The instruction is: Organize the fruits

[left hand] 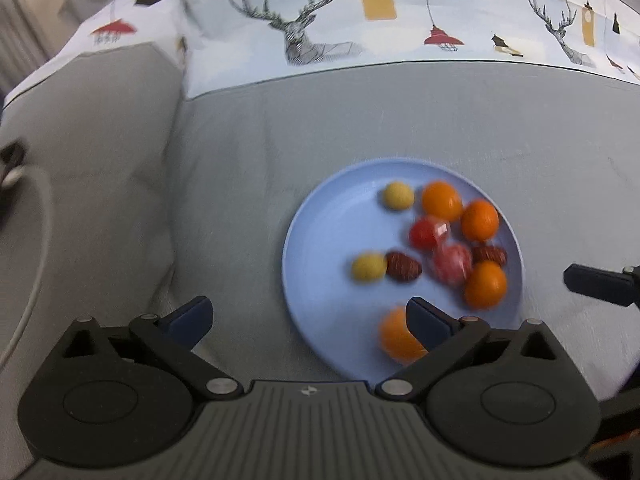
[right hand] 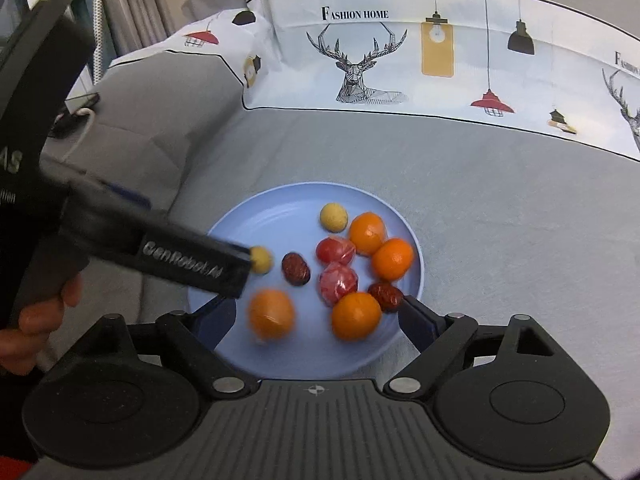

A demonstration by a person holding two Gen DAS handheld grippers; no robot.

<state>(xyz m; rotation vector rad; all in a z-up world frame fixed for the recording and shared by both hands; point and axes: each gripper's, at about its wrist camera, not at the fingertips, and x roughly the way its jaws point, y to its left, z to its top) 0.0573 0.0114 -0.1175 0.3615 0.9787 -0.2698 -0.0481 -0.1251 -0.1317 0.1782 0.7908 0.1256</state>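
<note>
A light blue plate point(left hand: 304, 216) lies on grey bedding and holds several oranges, two yellow balls, two red wrapped fruits and two dark red dates. My left gripper point(left hand: 308, 312) stands open over the plate's near left rim. A blurred orange point(left hand: 394, 340) lies just inside its right finger, partly hidden by it. My right gripper point(right hand: 316, 310) is open above the plate's point(right hand: 240, 216) near edge, with two oranges point(right hand: 271, 314) point(right hand: 356, 316) lying on the plate between its fingers. One left finger point(right hand: 192, 260) crosses the right wrist view and hides part of a yellow ball point(right hand: 262, 259).
Grey bedding point(left hand: 240, 140) spreads around the plate. A white cloth printed with deer and lamps point(right hand: 360, 60) lies behind it. A white cable point(left hand: 36, 240) runs at the far left. A hand point(right hand: 36, 320) grips the left gripper's handle. One right finger point(left hand: 596, 284) shows beside the plate.
</note>
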